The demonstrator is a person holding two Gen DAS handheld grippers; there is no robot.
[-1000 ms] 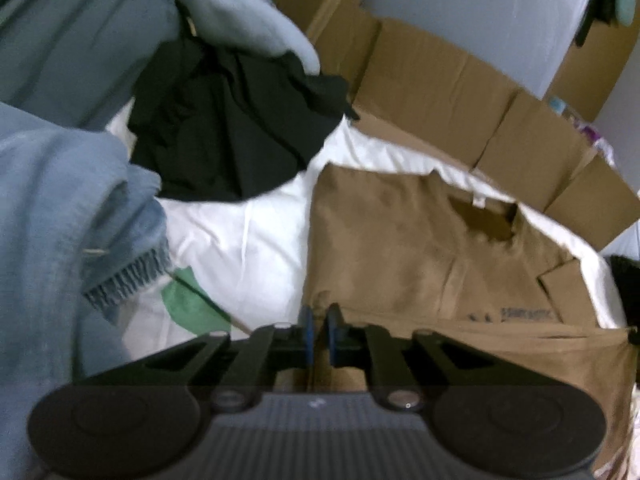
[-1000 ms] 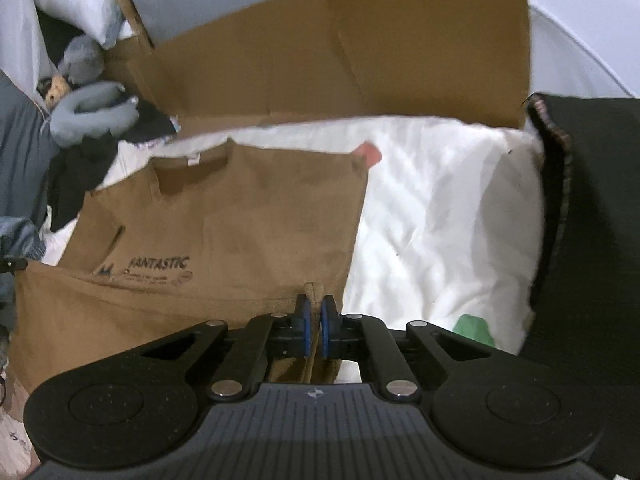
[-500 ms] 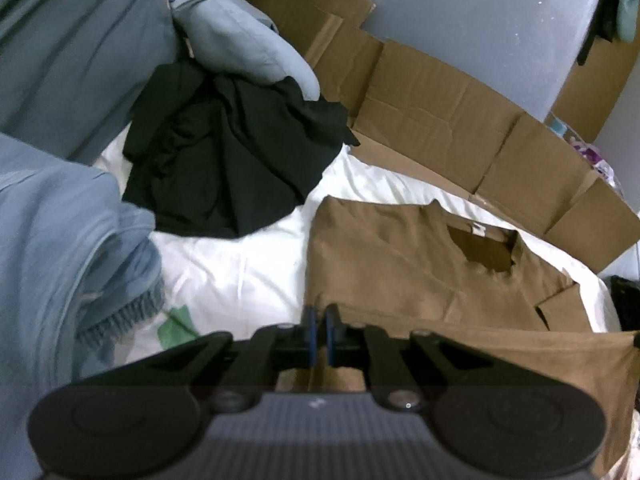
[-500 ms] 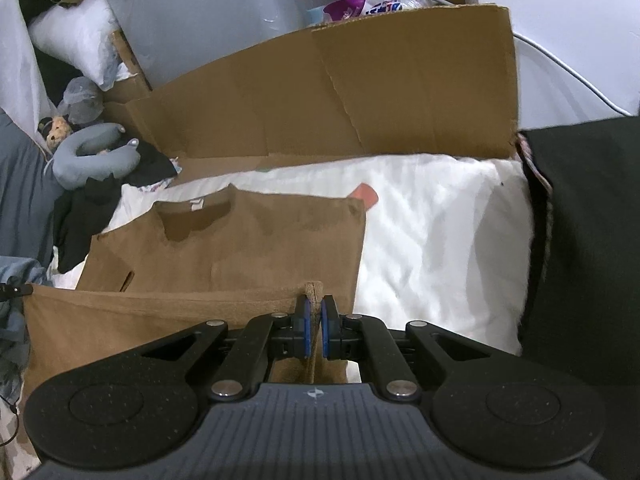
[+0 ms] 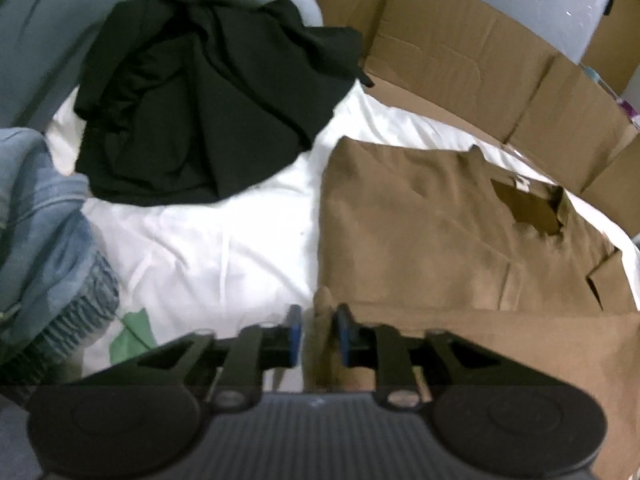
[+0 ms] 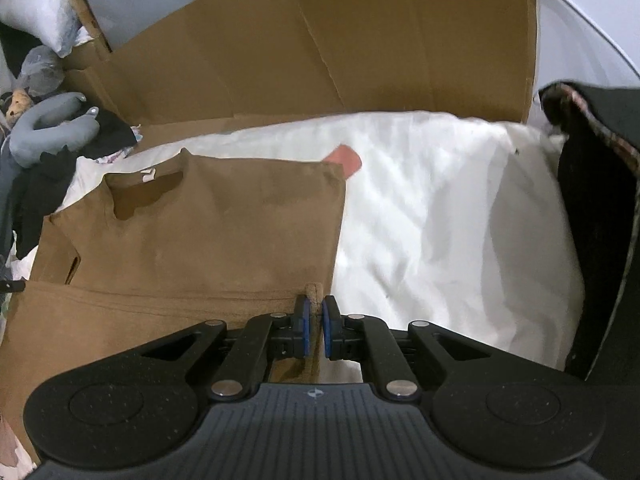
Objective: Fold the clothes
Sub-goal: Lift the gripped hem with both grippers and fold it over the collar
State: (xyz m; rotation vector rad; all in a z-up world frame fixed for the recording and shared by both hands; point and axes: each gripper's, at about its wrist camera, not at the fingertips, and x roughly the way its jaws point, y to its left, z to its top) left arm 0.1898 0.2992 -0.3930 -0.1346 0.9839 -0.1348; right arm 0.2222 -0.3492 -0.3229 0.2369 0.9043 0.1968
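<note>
Matt brown cotton-like tee (image 6: 208, 232), smooth white cloth sheet (image 6: 440, 208), matt cardboard (image 6: 320, 48), black plastic grippers w/ blue pads.

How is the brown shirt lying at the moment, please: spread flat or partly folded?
Partly folded. The brown shirt's bottom edge is lifted over its lower body, and its sleeves are tucked in; the collar end lies flat on the sheet.

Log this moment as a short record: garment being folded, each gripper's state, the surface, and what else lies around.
garment: brown T-shirt, lying flat, collar away from the cameras, bottom hem lifted toward the collar
left gripper: jaws parted, hem corner between them, not pinched
right gripper: shut on the other hem corner
surface: white sheet
beside shirt: crumpled black garment on its left; blue knit fabric at the left view's edge
behind: cardboard panels
right edge: dark fabric
</note>
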